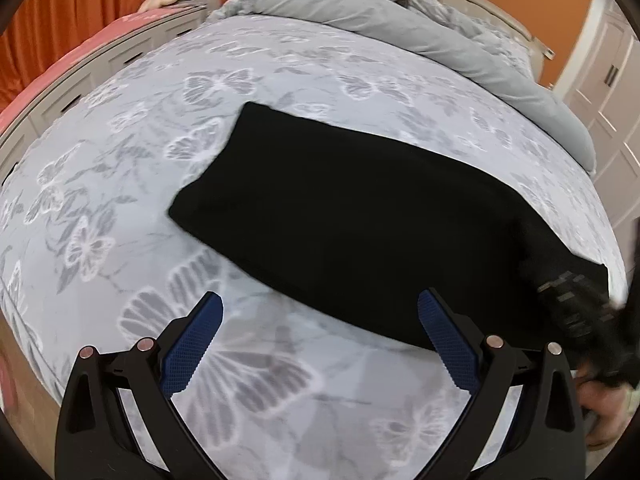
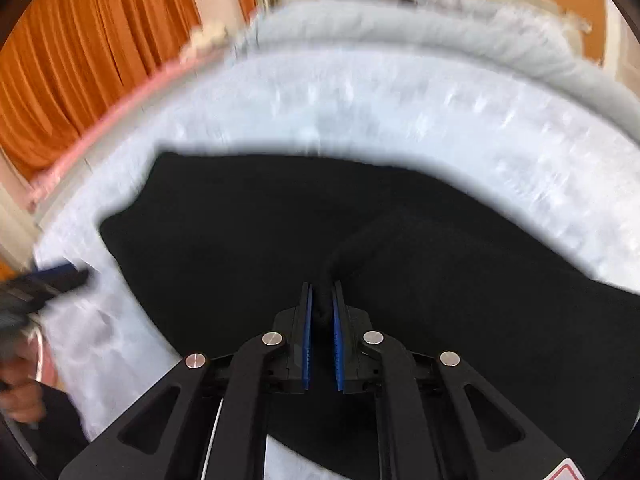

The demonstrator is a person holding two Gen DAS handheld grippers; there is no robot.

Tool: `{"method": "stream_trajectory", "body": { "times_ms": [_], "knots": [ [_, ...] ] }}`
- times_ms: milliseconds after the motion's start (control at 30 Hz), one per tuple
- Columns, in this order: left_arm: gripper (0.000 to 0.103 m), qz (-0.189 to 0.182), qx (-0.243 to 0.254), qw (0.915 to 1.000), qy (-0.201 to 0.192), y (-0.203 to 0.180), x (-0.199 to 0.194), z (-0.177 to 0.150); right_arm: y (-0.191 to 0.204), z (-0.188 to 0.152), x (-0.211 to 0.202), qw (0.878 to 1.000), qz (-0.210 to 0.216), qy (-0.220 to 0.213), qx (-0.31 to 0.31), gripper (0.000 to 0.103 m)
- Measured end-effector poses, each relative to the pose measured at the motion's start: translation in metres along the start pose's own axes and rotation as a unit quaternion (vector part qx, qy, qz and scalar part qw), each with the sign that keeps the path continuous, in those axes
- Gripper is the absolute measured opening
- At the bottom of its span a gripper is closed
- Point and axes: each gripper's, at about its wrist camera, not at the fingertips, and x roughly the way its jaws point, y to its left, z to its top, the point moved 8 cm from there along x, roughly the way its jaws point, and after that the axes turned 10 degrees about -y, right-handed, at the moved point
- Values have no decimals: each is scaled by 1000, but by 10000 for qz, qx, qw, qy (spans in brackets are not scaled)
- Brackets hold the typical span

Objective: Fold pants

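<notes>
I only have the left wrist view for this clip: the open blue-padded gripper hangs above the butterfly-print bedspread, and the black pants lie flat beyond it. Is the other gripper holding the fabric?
Observer: Yes. In the right wrist view the right gripper is shut on a pinched ridge of the black pants.
Operator: Where on the pants is the pinch?
Observer: At the near part; a raised fold runs away from the fingertips toward the upper right.
Operator: Does that view show my gripper?
Observer: Yes, blurred, at its far left edge: the left gripper is over the pale bedspread, clear of the pants.
Operator: Anything else there?
Observer: Orange curtains hang behind the bed, at the upper left.
</notes>
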Motion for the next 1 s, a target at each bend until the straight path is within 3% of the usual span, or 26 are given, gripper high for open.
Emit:
{"method": "stream_trajectory", "body": {
  "times_ms": [67, 133, 200, 300, 467, 567, 667, 700, 733, 767, 800, 833, 900, 1000],
  "knots": [
    [96, 53, -97, 9999, 42, 11, 2, 0, -1, -4, 3, 10000, -8, -72, -29, 14],
    [96, 51, -285, 9996, 45, 22, 1, 4, -5, 8, -19, 9999, -5, -85, -67, 25],
    [96, -14, -431, 9991, 16, 27, -2, 8, -20, 23, -61, 9979, -157, -614, -144, 36],
    [96, -109, -512, 9986, -75, 26, -7, 13, -45, 20, -91, 9946, -574, -748, -424, 37],
    [96, -283, -457, 9986, 1, 3, -6, 12, -50, -15, -74, 9946, -630, -233, -795, 38],
    [96, -335, -323, 9989, -6, -17, -6, 9, -33, -29, -65, 9903, -625, -163, -1232, 57],
    [96, -353, -173, 9992, -15, -35, -4, 6, -23, -29, -54, 9828, -848, -252, -1623, 57],
    [96, -353, -138, 9993, -10, -40, -3, 4, -23, -28, -48, 9833, -896, -240, -1566, 57],
    [96, -350, -116, 9993, -3, -43, -3, 3, -24, -25, -41, 9853, -859, -214, -1460, 50],
    [96, -354, -71, 9993, 24, -49, -1, 1, -28, -24, -37, 9866, -836, -226, -1383, 39],
    [96, -359, -50, 9993, 40, -52, 0, 0, -33, -22, -34, 9863, -895, -249, -1365, 17],
    [96, -366, -18, 9993, 57, -55, 2, -1, -38, -19, -35, 9874, -868, -257, -1298, 10],
    [96, -340, 21, 9994, 61, -58, 3, -1, -51, -10, -50, 9946, -570, -252, -835, 9],
    [96, -381, -44, 9993, 41, -58, 3, 2, -83, 1, -99, 9901, -912, -641, -858, 9]
  ]
}}
